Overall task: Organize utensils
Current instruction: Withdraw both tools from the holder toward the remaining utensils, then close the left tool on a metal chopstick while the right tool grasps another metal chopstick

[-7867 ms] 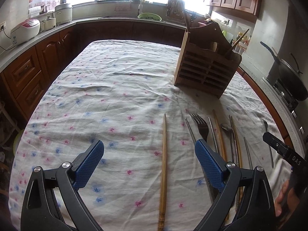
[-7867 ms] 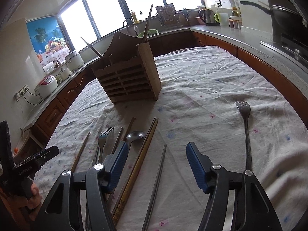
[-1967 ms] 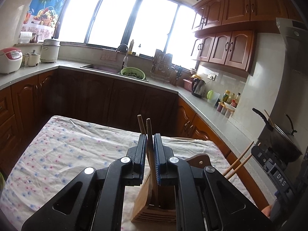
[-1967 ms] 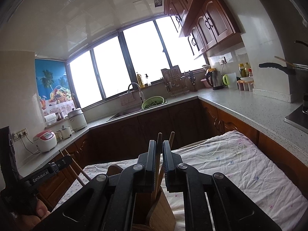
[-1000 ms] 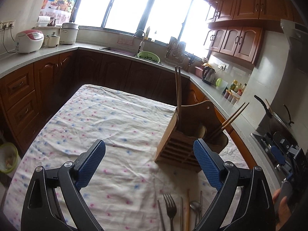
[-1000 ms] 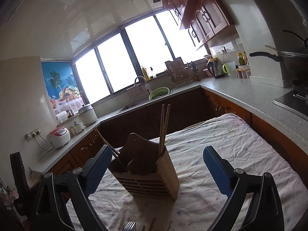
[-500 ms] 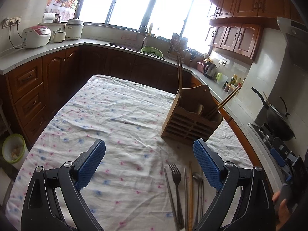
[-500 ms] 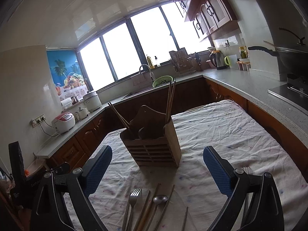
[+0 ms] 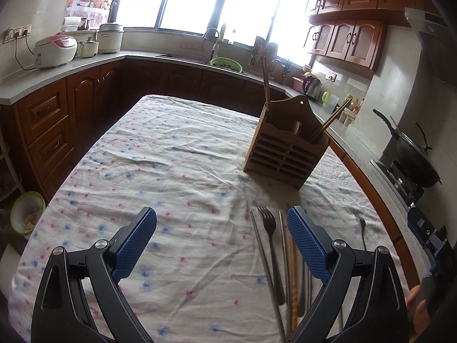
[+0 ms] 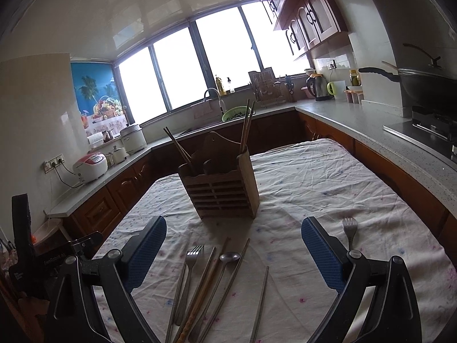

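A slatted wooden utensil holder stands on the flowered tablecloth, with wooden chopsticks upright at one end and leaning out at the other. Loose utensils lie in a row in front: a fork, a wooden chopstick, a spoon, metal chopsticks. A second fork lies apart to the right. My left gripper is open and empty above the cloth, left of the row. My right gripper is open and empty above the row.
The table's cloth stretches out left of the holder. Dark wood cabinets and a grey counter ring the table. A wok sits on the stove at the right. A bin stands on the floor at the left.
Both grippers held wooden chopsticks over the holder two seconds ago, then opened and left them in it. Since then both have drawn back and tilted down toward the loose utensils.
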`<action>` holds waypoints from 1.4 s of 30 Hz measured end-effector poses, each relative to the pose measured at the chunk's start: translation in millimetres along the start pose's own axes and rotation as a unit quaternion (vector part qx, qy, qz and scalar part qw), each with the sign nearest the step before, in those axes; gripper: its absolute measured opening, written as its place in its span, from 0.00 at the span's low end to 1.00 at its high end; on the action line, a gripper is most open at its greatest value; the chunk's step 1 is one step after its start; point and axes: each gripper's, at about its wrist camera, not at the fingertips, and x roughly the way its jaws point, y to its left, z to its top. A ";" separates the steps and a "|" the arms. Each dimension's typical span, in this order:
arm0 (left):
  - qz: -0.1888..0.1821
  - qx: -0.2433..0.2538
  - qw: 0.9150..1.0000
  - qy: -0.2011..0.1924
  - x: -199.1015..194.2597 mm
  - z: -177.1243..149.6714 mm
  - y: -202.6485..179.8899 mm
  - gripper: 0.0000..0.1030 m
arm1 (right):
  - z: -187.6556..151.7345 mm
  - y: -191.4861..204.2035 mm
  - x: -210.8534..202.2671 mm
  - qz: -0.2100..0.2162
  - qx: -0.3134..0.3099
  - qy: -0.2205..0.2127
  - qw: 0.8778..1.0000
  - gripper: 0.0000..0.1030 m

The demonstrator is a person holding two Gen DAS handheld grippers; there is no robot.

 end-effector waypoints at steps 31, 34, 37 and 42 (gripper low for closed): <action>0.024 0.030 0.996 0.083 46.0 -26.2 -7.2 0.92 | -42.2 -6.2 32.1 -0.021 -0.010 0.086 0.996 0.93; 0.027 0.035 0.995 0.094 53.8 -27.8 -8.0 0.92 | -45.4 -10.1 39.3 -0.026 -0.008 0.098 0.995 0.89; 0.025 0.041 0.993 0.109 62.6 -28.2 -10.3 0.82 | -47.7 -14.1 49.2 -0.026 -0.003 0.119 0.992 0.76; 0.018 0.059 0.989 0.132 80.3 -25.9 -19.6 0.62 | -53.0 -19.1 67.6 -0.027 0.005 0.156 0.987 0.52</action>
